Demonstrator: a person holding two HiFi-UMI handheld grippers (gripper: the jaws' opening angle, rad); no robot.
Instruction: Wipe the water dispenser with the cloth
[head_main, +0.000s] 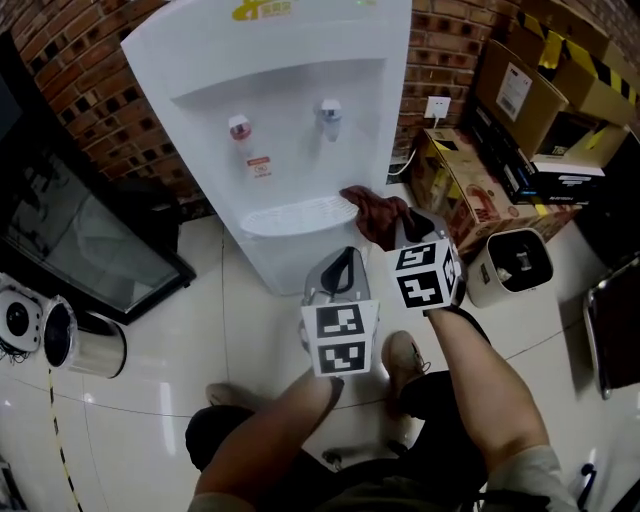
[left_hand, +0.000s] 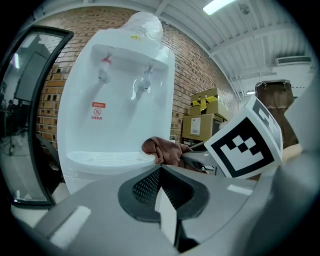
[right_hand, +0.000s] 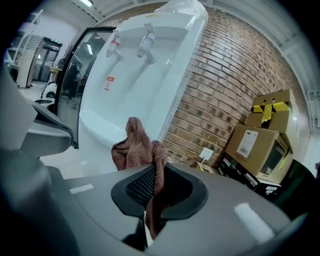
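The white water dispenser (head_main: 290, 70) stands against the brick wall, with a red tap (head_main: 238, 127), a blue tap (head_main: 330, 110) and a drip tray (head_main: 290, 217). My right gripper (head_main: 400, 226) is shut on a reddish-brown cloth (head_main: 372, 212), which hangs bunched right beside the tray's right end. In the right gripper view the cloth (right_hand: 136, 145) sticks up out of the gripper (right_hand: 154, 175) in front of the dispenser (right_hand: 140, 85). My left gripper (head_main: 342, 268) is held lower and nearer, shut and empty, pointing at the dispenser's base. In the left gripper view, that gripper (left_hand: 160, 170) faces the tray, and the cloth (left_hand: 162, 149) shows to the right.
Cardboard boxes (head_main: 515, 95) are stacked at the right beside a wall socket (head_main: 437, 107). A small white bin-like unit (head_main: 515, 265) sits on the floor by them. A black glass-door cabinet (head_main: 80, 240) and a steel cylinder (head_main: 88, 342) are on the left. The person's shoe (head_main: 405, 360) is below the grippers.
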